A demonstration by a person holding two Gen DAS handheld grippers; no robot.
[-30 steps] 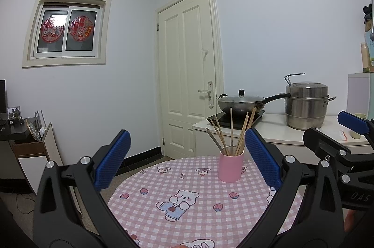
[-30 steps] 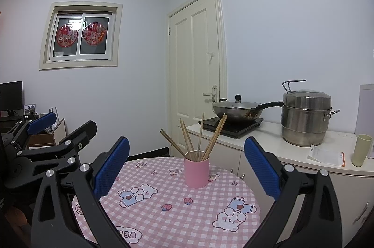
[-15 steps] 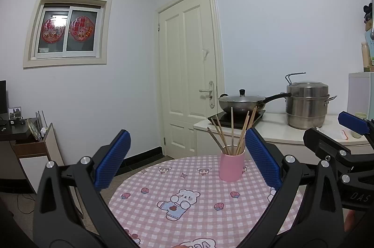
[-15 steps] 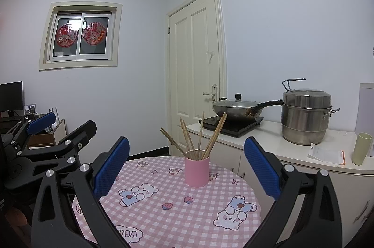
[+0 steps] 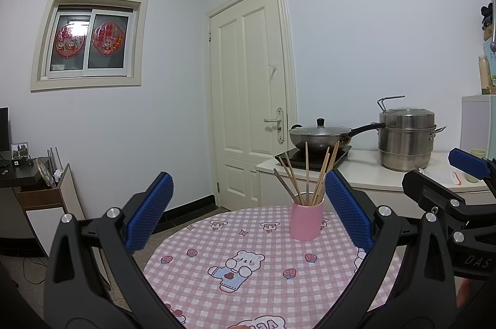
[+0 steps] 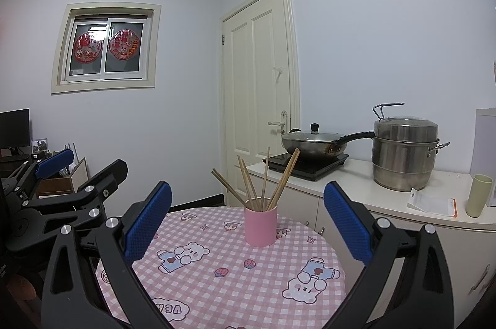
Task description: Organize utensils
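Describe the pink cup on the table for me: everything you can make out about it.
The pink cup is a plain, matte, straight-sided cylinder with no handle, standing upright on the pink checked tablecloth towards the table's far side. It holds several wooden-looking chopsticks that fan out above its rim, leaning different ways. Nothing else touches it: both open grippers, left and right, are short of it and hold nothing.

My left gripper [image 5: 248, 214] and right gripper [image 6: 247, 217] were black plastic frames with silver screws, blue textured pads [image 5: 150, 216], and white "DAS" lettering.
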